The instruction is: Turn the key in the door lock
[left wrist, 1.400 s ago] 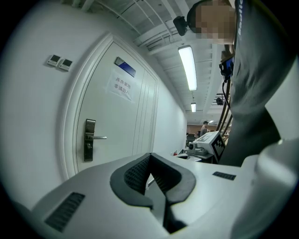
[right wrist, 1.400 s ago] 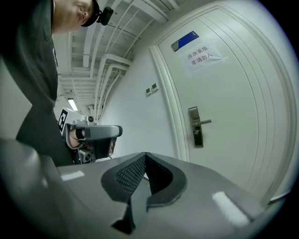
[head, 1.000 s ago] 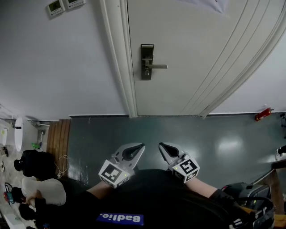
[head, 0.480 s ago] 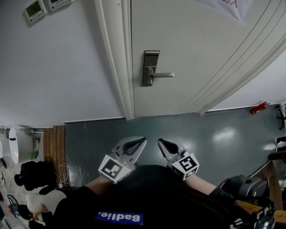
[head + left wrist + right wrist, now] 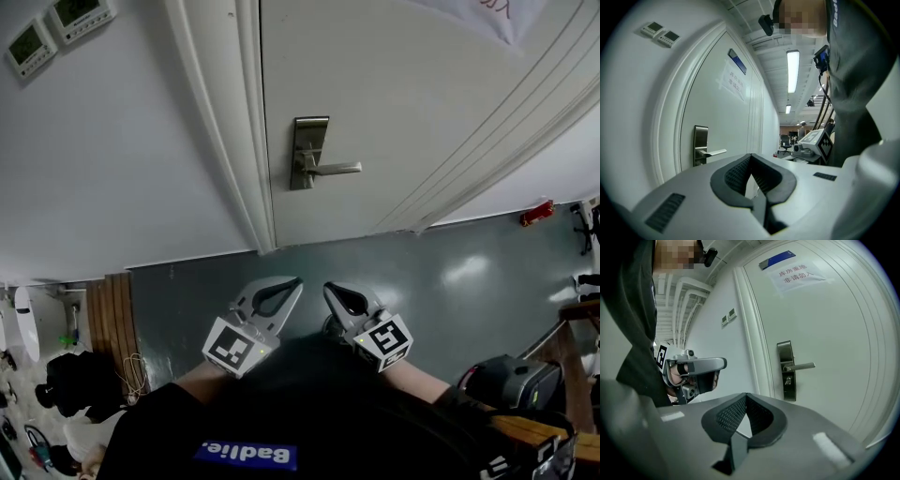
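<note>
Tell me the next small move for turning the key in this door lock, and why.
Probably step closer and reach the right gripper toward the lock plate, opening its jaws. It and the left gripper sit near the body, short of the door, jaws together and empty; what looks like the key sits under the lever handle.

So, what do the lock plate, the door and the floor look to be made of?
Lock plate with its lever: likely brushed metal, grey with a dull sheen. Door: smooth white painted panel, matte; the core cannot be told. Floor: dark grey-green, glossy with bright reflections, perhaps vinyl or coated concrete.
</note>
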`<move>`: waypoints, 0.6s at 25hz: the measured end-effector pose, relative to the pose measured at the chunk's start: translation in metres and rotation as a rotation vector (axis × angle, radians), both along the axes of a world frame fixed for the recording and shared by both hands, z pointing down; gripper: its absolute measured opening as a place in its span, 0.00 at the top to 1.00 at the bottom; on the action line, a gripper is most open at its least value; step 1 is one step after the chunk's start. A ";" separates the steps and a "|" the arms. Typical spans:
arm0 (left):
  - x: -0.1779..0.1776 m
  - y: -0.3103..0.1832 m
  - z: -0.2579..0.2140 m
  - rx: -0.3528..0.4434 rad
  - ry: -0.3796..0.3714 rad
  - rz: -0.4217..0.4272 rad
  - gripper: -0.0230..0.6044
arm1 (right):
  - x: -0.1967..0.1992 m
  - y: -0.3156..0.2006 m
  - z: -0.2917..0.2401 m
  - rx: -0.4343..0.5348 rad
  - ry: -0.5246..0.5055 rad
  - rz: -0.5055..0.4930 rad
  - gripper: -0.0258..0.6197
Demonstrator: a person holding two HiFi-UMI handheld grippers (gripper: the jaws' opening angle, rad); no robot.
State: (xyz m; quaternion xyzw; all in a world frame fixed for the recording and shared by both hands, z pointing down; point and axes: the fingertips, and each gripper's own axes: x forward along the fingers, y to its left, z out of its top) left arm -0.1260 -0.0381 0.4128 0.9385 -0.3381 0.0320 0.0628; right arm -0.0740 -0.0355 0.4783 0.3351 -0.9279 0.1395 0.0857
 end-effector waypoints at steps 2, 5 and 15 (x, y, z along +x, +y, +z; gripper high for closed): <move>0.008 -0.007 0.001 -0.002 -0.003 -0.018 0.95 | 0.010 -0.009 0.001 0.006 0.004 -0.016 0.96; 0.021 -0.015 -0.001 0.002 -0.014 -0.046 0.95 | 0.027 -0.021 -0.003 0.021 0.004 -0.034 0.96; 0.049 -0.055 0.003 0.026 -0.105 -0.163 0.95 | 0.066 -0.039 0.001 0.004 -0.027 -0.072 0.96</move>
